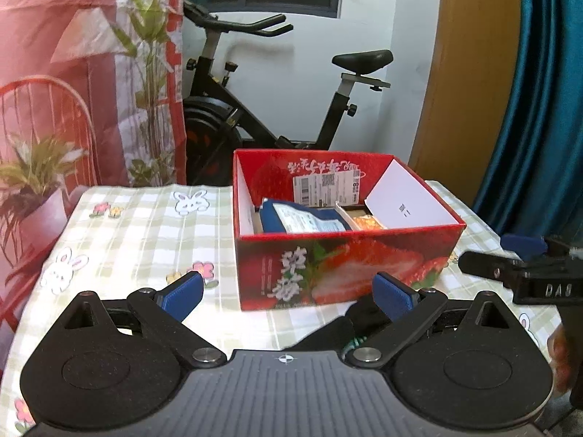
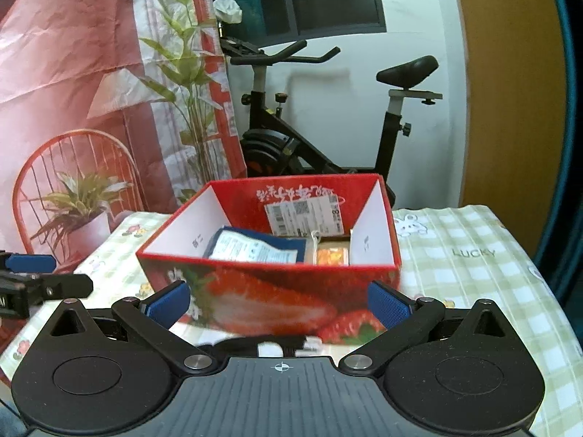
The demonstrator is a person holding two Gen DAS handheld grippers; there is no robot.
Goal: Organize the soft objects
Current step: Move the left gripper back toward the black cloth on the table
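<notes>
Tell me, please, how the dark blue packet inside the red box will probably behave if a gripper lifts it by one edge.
The dark blue packet leans unevenly inside the red box and its label looks wrinkled, so it is probably floppy and may sag from one edge. Its film looks smooth, perhaps slippery. It seems flat, likely light.

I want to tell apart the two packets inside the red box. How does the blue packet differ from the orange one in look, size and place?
The blue packet is dark blue with a white printed label; the orange packet shows clear orange contents. The blue packet is clearly larger than the orange packet. In the right wrist view, the blue packet lies left and centre in the red box, while the orange packet sits by its right wall. Both lie inside the box, below its rim.
</notes>
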